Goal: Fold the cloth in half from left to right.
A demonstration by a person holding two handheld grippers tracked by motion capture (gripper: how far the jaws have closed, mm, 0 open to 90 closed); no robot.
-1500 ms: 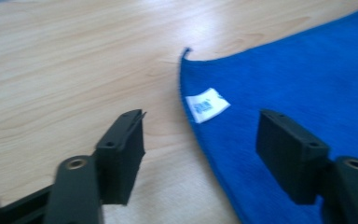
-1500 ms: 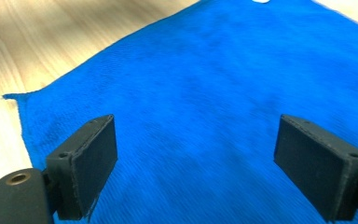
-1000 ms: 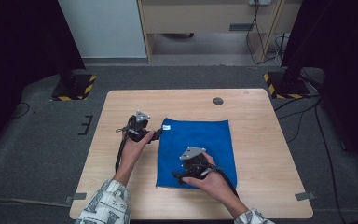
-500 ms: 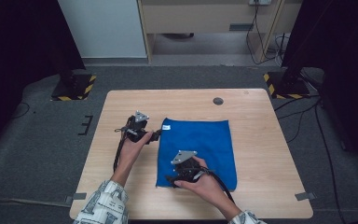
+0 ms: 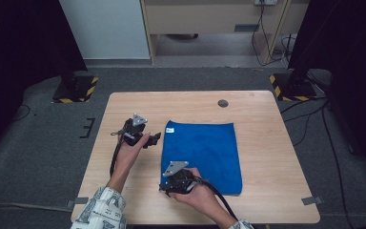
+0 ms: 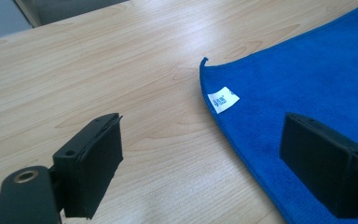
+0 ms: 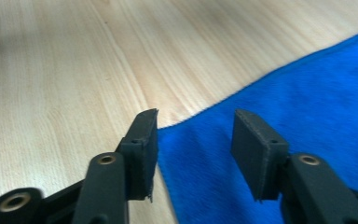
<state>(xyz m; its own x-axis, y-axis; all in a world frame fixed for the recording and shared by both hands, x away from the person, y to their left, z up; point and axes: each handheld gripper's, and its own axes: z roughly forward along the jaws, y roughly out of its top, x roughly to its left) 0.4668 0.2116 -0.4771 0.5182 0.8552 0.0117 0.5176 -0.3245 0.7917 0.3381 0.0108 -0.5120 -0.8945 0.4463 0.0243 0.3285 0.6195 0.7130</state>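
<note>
— What carries everything here?
— A light wooden bench (image 5: 262, 138) with rounded corners, standing on grey carpet.
— And what lies on it?
— A blue cloth (image 5: 205, 148), spread flat near the middle, its small white label (image 6: 223, 99) at the far left corner. A small dark round disc (image 5: 223, 103) sits near the far edge, well apart from the cloth.

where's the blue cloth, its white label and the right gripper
blue cloth (image 5: 205, 148), high view, middle of the fabric
white label (image 6: 223, 99), left gripper view, middle of the tag near the cloth's corner
right gripper (image 7: 195, 135), right gripper view, gap midway between its fingertips
</note>
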